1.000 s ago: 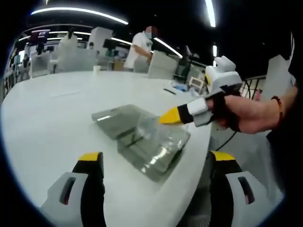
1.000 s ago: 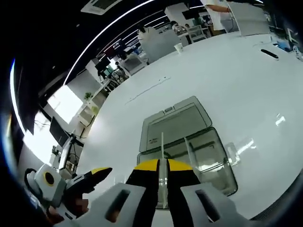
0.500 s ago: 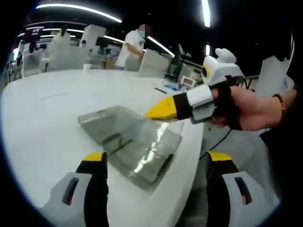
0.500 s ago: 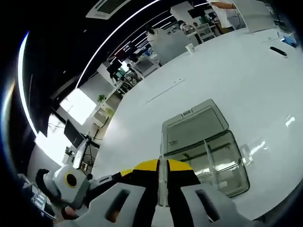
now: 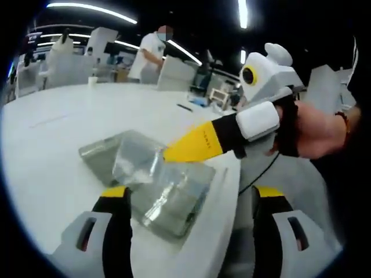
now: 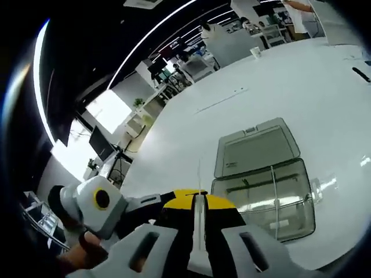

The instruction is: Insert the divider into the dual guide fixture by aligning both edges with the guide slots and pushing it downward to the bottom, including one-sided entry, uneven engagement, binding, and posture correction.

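Clear, thin, stiff and likely slippery, the divider is pinched edge-on by the right gripper; left gripper gapes wide, empty.

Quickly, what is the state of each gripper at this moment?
Left gripper: open, holding nothing.
Right gripper: shut on the clear divider, above the fixture.

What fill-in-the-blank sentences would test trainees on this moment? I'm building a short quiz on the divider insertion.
1. The right gripper is shut on the clear ____.
2. The left gripper has its jaws ____.
3. The clear fixture rests on the white ____.
4. The fixture's hinged lid lies ____.

Missing words: divider; open; table; open
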The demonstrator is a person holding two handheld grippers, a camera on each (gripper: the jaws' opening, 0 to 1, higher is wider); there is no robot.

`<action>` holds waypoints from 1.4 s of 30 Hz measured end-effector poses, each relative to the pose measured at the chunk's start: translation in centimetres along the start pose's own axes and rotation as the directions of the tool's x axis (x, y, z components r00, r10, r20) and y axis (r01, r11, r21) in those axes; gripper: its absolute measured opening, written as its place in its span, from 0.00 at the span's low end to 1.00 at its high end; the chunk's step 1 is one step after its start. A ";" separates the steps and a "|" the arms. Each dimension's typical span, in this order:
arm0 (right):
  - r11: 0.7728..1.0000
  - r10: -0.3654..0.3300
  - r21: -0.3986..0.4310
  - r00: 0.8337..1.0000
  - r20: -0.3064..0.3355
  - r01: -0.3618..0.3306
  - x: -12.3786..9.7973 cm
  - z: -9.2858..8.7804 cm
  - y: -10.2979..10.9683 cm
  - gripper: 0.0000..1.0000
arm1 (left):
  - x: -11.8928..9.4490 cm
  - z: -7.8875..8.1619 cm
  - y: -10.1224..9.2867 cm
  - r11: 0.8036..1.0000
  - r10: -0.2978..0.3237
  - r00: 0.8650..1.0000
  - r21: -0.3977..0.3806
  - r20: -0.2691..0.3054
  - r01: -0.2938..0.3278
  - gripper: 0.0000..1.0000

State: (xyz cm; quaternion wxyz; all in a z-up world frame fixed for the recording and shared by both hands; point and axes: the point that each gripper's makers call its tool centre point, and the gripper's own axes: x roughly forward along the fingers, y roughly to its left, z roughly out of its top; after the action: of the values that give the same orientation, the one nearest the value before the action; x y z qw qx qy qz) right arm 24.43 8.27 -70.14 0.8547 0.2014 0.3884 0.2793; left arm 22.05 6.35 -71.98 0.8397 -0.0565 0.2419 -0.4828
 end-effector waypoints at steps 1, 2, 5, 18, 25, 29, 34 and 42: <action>1.000 0.009 -0.006 1.000 -0.020 -0.009 0.1 -0.3 0.1 0.00 | -0.1 0.1 0.1 1.000 0.004 1.000 0.003 0.006 -0.004 0.85; 1.000 0.010 -0.004 0.999 -0.040 -0.011 0.2 -0.6 0.2 0.00 | -0.1 0.1 0.1 1.000 0.004 1.000 0.003 0.007 -0.004 0.85; 1.000 0.008 -0.012 0.998 -0.059 -0.009 0.4 -1.2 0.2 0.00 | -0.2 0.0 0.2 1.000 -0.005 1.000 -0.001 0.002 0.005 0.85; 0.996 -0.068 0.059 0.994 -0.090 0.073 -0.2 -0.5 -2.0 0.00 | -0.3 0.1 0.2 1.000 -0.003 1.000 -0.020 0.018 0.004 0.87; 0.986 -0.081 0.130 0.985 -0.155 0.102 -0.7 0.5 -4.0 0.00 | -0.6 -0.1 0.2 1.000 0.000 1.000 -0.023 0.019 0.001 0.87; 0.985 -0.085 0.130 0.977 -0.196 0.112 -0.6 0.9 -4.8 0.00 | -0.8 -0.2 0.3 1.000 0.006 1.000 -0.024 0.016 -0.006 0.87; 0.985 -0.062 0.139 0.969 -0.241 0.097 -0.4 0.7 -5.0 0.00 | -1.1 -0.3 0.5 1.000 0.013 1.000 -0.011 0.007 -0.013 0.89; 0.985 -0.082 0.115 0.942 -0.326 0.126 -0.3 -0.5 -5.7 0.00 | -1.4 -0.2 0.4 1.000 0.022 1.000 -0.008 0.014 -0.022 0.90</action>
State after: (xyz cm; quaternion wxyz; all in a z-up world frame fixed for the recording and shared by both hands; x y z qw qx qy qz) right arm 25.73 3.80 -73.44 0.7786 0.1895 0.5497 0.2361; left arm 21.69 7.74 -71.84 0.8463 -0.0605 0.2386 -0.4724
